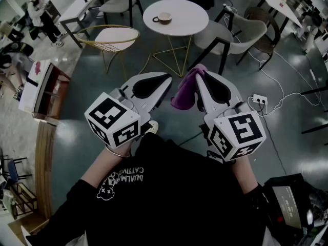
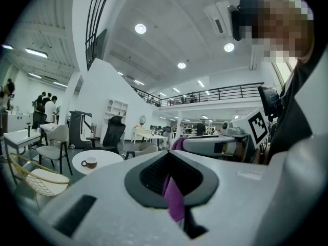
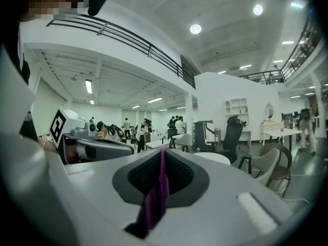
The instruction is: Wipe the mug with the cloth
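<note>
A brown-and-white mug [image 1: 164, 18] stands on a round white table [image 1: 187, 14] ahead of me, and in the left gripper view the mug [image 2: 89, 162] is far off at the left. My right gripper [image 1: 201, 69] is shut on a purple cloth [image 1: 185, 90], which hangs along its left side; in its own view the cloth [image 3: 156, 199] is pinched in the jaw seam. My left gripper [image 1: 165, 78] is shut beside it, close to my chest. A purple strip [image 2: 174, 199] shows in its seam; whether it is gripped I cannot tell.
A wire-frame chair [image 1: 110, 39] stands left of the table and grey armchairs [image 1: 241, 32] to its right. A power strip [image 1: 259, 99] with cables lies on the floor at the right. A wooden shelf unit [image 1: 43, 88] is at the left. People stand far off.
</note>
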The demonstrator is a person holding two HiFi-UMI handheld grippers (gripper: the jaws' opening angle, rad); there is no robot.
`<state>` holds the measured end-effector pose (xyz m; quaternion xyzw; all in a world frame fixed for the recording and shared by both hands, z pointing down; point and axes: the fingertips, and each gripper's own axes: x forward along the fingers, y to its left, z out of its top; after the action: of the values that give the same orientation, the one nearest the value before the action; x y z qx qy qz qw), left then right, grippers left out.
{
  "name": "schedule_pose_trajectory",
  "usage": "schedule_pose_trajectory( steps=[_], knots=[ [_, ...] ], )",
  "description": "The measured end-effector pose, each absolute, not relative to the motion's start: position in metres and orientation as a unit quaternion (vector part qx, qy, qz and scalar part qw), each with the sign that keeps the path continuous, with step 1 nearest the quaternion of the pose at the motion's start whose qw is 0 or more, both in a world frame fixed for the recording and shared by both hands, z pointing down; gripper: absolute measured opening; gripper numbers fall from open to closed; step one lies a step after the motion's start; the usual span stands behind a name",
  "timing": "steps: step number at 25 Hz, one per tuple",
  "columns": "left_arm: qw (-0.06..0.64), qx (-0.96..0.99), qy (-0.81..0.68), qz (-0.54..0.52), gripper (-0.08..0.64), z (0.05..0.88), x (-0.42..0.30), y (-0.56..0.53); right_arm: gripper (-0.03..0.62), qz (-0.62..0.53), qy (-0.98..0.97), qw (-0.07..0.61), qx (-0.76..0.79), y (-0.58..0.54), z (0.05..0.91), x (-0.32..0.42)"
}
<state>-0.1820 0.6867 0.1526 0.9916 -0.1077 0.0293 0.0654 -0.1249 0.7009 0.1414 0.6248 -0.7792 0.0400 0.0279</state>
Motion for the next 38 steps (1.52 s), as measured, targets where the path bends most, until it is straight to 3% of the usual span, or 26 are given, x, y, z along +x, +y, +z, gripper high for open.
schedule_pose_trajectory(
  steps=[10, 18, 25, 35, 38],
  knots=[
    [0.019, 0.992, -0.119, -0.04, 0.002, 0.128, -0.192, 0.684, 0.029, 0.054, -0.781, 0.015, 0.622, 0.697, 0.142, -0.123],
    [0.055, 0.991, -0.092, -0.086, 0.002, 0.126, -0.197, 0.659, 0.029, 0.083, -0.773, 0.008, 0.629, 0.664, 0.152, -0.116],
    [0.099, 0.986, -0.077, -0.109, 0.002, 0.131, -0.177, 0.565, 0.031, 0.089, -0.762, 0.009, 0.641, 0.582, 0.153, -0.092],
    [0.036, 0.995, -0.077, -0.057, 0.002, 0.114, -0.155, 0.395, 0.031, 0.087, -0.739, -0.01, 0.668, 0.417, 0.12, -0.066],
    [0.046, 0.997, -0.046, -0.047, 0.002, 0.115, -0.152, 0.355, 0.031, 0.089, -0.731, -0.024, 0.676, 0.375, 0.115, -0.058]
  ],
)
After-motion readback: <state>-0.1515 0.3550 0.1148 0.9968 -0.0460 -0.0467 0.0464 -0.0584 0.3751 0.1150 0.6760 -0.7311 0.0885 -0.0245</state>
